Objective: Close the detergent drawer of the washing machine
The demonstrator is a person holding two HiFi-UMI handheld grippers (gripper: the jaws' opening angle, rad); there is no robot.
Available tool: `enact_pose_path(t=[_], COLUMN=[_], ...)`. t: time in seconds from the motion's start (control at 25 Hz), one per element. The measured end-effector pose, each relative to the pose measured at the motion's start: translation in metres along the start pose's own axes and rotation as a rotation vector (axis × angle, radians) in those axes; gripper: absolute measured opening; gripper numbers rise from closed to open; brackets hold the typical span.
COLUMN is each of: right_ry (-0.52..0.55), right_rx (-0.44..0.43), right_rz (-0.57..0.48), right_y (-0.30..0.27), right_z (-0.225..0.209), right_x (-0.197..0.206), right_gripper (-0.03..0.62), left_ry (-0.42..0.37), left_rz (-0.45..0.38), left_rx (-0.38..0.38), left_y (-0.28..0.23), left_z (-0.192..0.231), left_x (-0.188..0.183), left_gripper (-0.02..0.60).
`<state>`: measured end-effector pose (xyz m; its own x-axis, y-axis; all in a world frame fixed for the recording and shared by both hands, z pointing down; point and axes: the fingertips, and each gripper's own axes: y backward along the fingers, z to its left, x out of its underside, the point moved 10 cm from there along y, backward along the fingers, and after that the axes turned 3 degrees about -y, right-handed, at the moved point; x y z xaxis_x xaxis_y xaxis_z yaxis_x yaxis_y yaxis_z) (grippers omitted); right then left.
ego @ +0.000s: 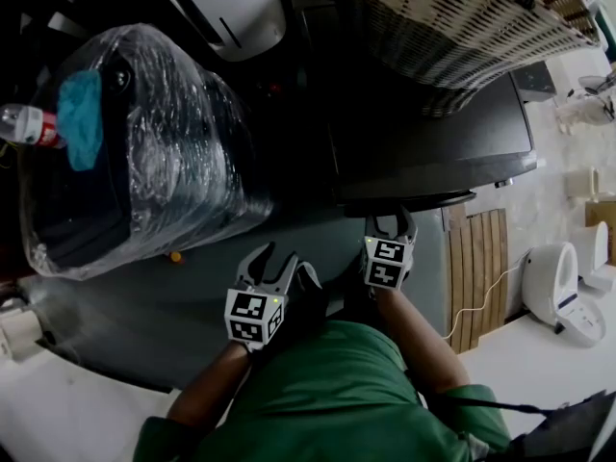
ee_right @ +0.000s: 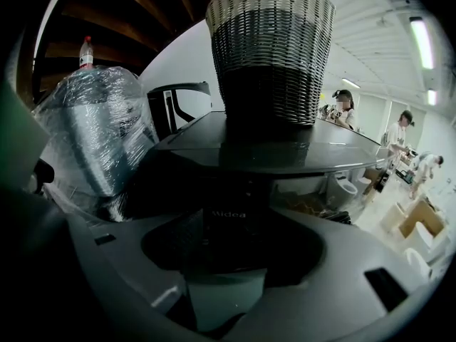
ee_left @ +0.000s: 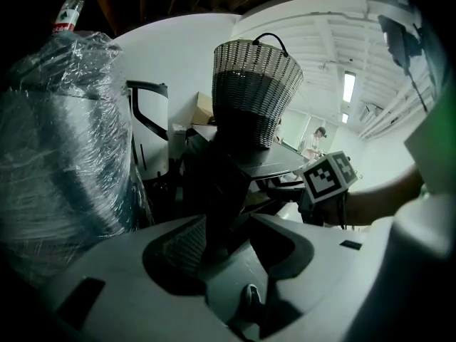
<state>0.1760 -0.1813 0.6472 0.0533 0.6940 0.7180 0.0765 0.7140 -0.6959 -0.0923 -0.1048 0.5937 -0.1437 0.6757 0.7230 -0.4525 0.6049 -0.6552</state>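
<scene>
The dark washing machine (ego: 433, 142) stands ahead with a wicker basket (ego: 452, 27) on its lid. A dark front panel (ee_right: 229, 204) marked Midea fills the gap between the jaws in the right gripper view; I cannot tell whether it is the drawer front or how far out it stands. My right gripper (ego: 390, 223) is open, its tips at the machine's upper front edge (ego: 409, 202). My left gripper (ego: 272, 256) hangs lower left, open and empty, apart from the machine. The right gripper's marker cube (ee_left: 329, 177) shows in the left gripper view.
A large bundle wrapped in clear film (ego: 135, 152) stands close on the left, with a plastic bottle (ego: 27, 123) beside it. A white appliance (ego: 236, 8) is behind. A wooden slat mat (ego: 481, 268) and white toilets (ego: 553, 287) lie right. People (ee_right: 343, 109) stand far off.
</scene>
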Motion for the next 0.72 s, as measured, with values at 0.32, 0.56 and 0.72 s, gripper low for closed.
enact_pose_path(t=[0.32, 0.56, 0.72], right_ry=[-0.013, -0.005, 0.003], right_rx=[0.001, 0.006, 0.003], right_rz=[-0.008, -0.013, -0.017], right_y=[-0.0004, -0.0042, -0.0048], right_z=[0.0007, 0.0009, 0.0004], right_x=[0.0, -0.0015, -0.0024], right_gripper=[0.25, 0.249, 0.252], left_ry=[0.009, 0.01, 0.011], left_rz=[0.004, 0.007, 0.005], left_rx=[-0.008, -0.013, -0.015], left_y=[0.002, 0.0058, 0.0093], left_z=[0.0003, 0.0008, -0.0014], left_x=[0.0025, 0.0048, 0.0061], left_gripper=[0.199, 0.199, 0.199])
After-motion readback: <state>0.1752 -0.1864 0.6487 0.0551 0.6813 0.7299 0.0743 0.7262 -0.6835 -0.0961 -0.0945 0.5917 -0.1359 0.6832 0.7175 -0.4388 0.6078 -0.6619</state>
